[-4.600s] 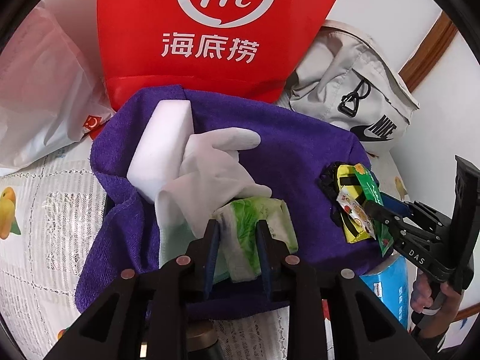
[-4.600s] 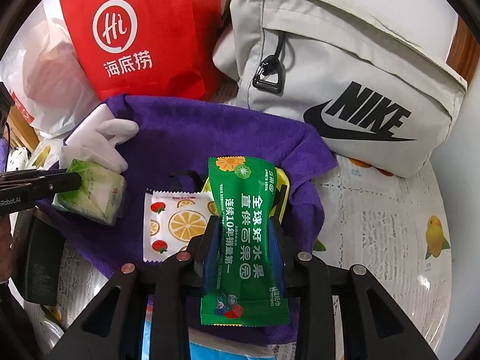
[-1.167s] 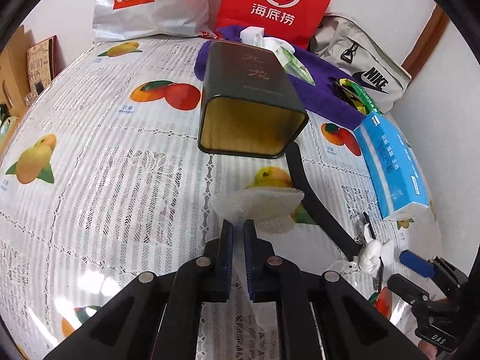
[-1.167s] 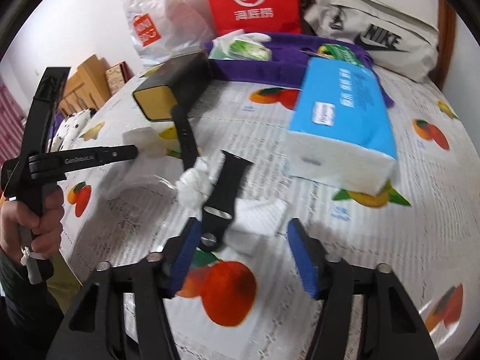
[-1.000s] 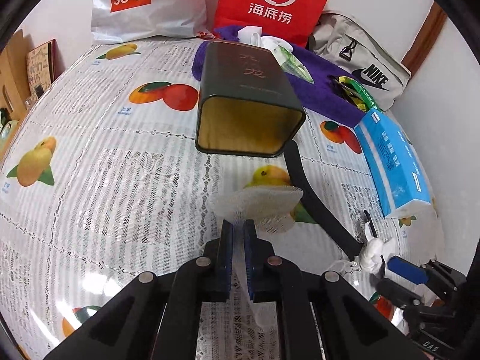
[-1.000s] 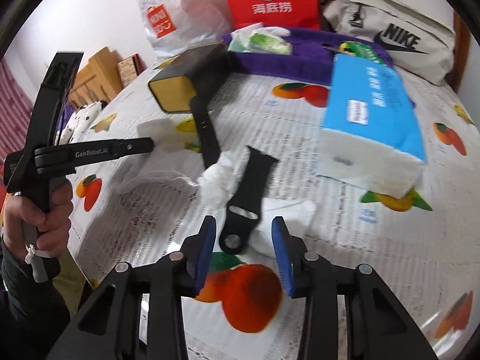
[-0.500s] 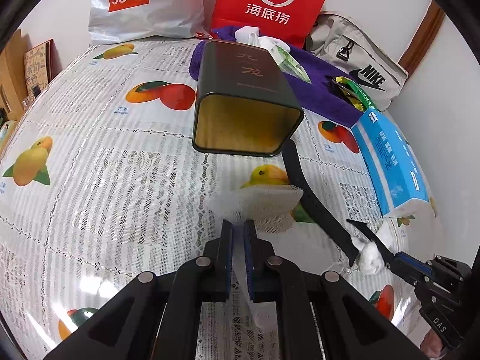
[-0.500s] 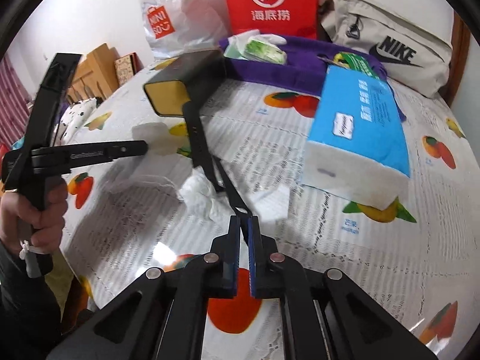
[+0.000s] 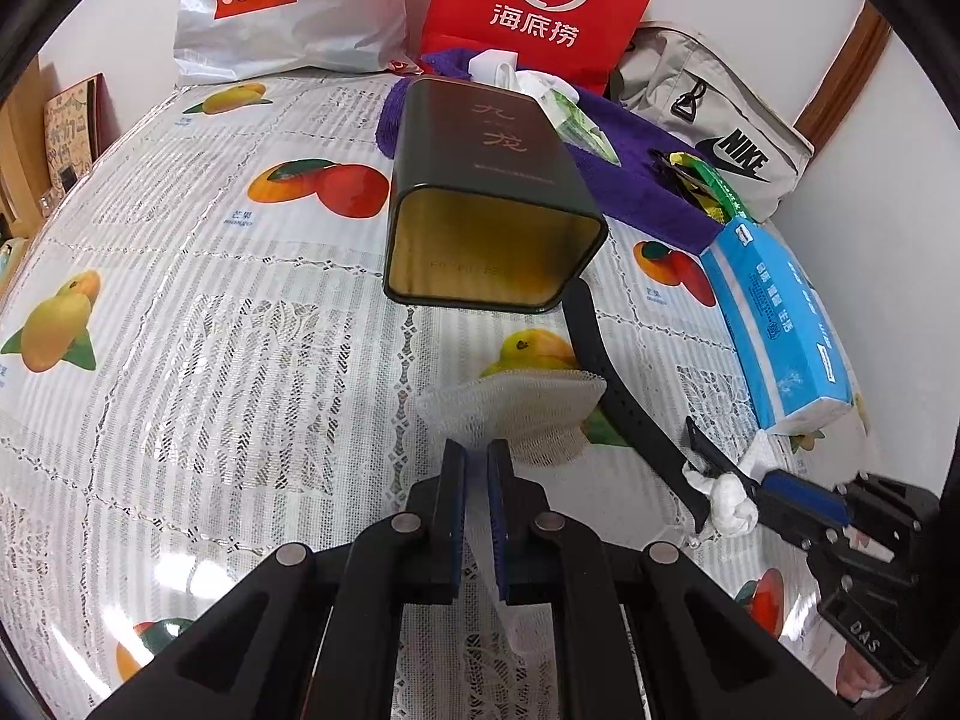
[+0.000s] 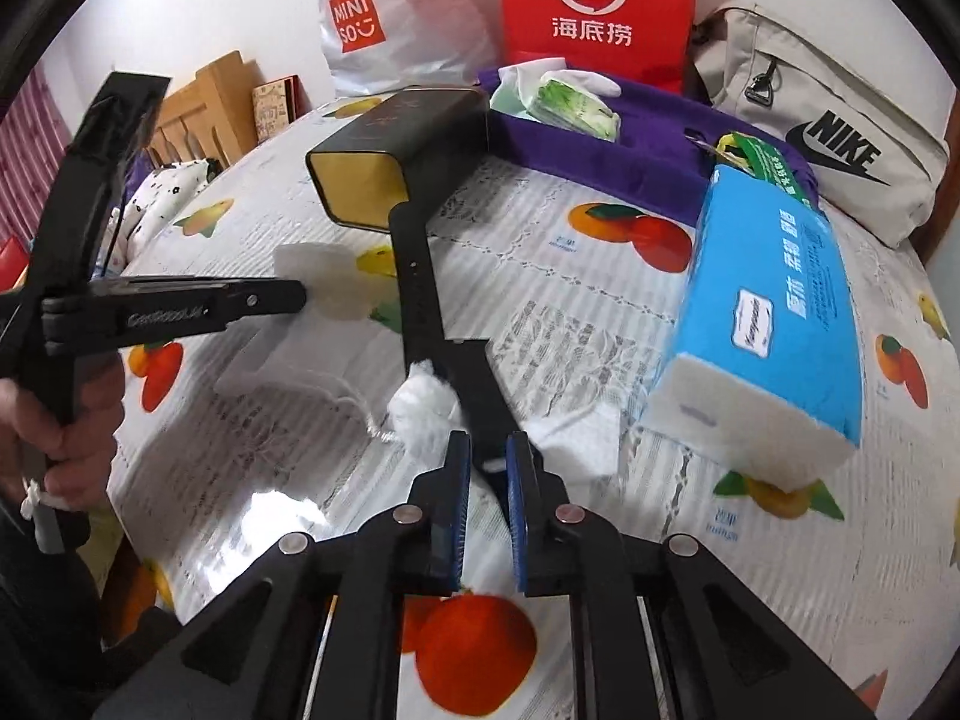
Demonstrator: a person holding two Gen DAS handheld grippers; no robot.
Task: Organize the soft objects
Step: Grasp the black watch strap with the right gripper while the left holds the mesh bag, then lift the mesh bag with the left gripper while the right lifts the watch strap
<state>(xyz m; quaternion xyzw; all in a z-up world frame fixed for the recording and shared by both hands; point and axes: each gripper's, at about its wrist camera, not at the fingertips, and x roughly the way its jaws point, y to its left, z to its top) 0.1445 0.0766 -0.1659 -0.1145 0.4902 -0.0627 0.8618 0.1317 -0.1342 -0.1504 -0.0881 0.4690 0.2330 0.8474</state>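
Fingers of the left gripper [image 9: 475, 461] sit nearly closed, pinching a thin clear film, just short of a white mesh pad [image 9: 521, 414] on the fruit-print desk [image 9: 210, 324]. Behind the pad lies an open dark tin [image 9: 489, 198]. Further right, the right gripper [image 10: 487, 456] has just been opening slightly, its fingers astride a black watch strap [image 10: 447, 354], beside a white wad [image 10: 420, 408]. A blue tissue pack [image 10: 774, 306] lies rightmost.

Both views are brightly, evenly lit; glare is thrown off the glossy tablecloth [image 9: 180, 540] nearby, and edges are bent by fisheye distortion.
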